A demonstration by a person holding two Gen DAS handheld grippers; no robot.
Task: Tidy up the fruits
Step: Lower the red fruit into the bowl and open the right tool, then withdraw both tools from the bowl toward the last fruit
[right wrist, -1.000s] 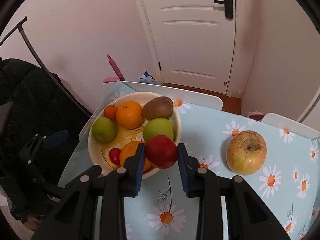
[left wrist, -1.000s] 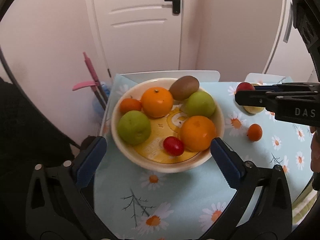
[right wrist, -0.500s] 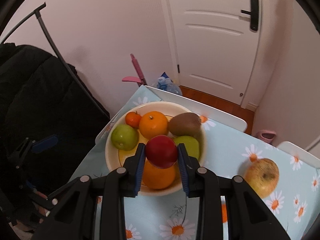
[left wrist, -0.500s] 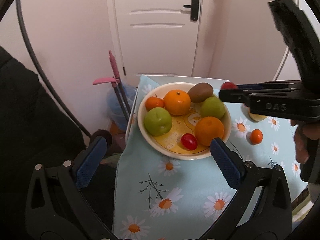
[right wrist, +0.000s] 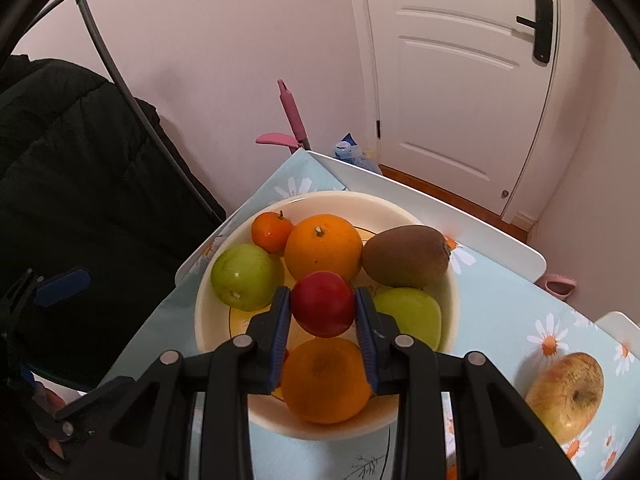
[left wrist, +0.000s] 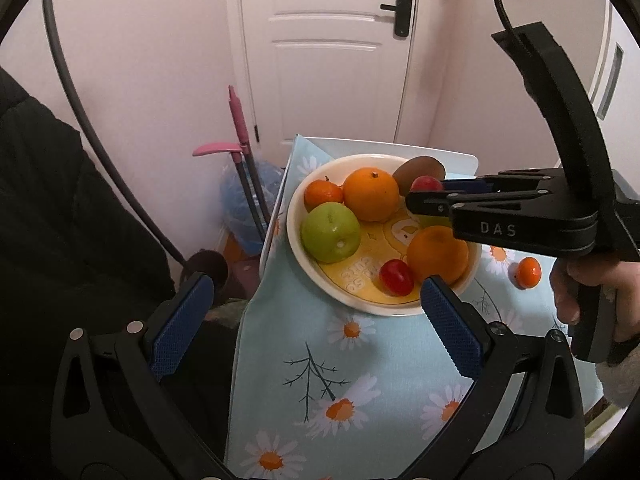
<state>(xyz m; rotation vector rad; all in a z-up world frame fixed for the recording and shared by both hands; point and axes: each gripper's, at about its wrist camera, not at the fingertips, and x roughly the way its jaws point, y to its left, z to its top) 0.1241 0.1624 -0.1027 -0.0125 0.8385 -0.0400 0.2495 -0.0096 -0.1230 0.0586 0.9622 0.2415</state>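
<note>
While the left gripper (left wrist: 316, 320) hangs wide open near the cream bowl (left wrist: 304, 264), the right gripper (right wrist: 323, 312) clamps a round red fruit (right wrist: 323, 304) above it; only its view shows the yellow apple (right wrist: 568, 390) on the daisy-print tablecloth (left wrist: 360, 380), white door (left wrist: 328, 52) beyond.

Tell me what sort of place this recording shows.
Probably a room in a home: a small table with a daisy tablecloth bears a fruit bowl, beside a white panelled door, with a dark coat hanging alongside.
</note>
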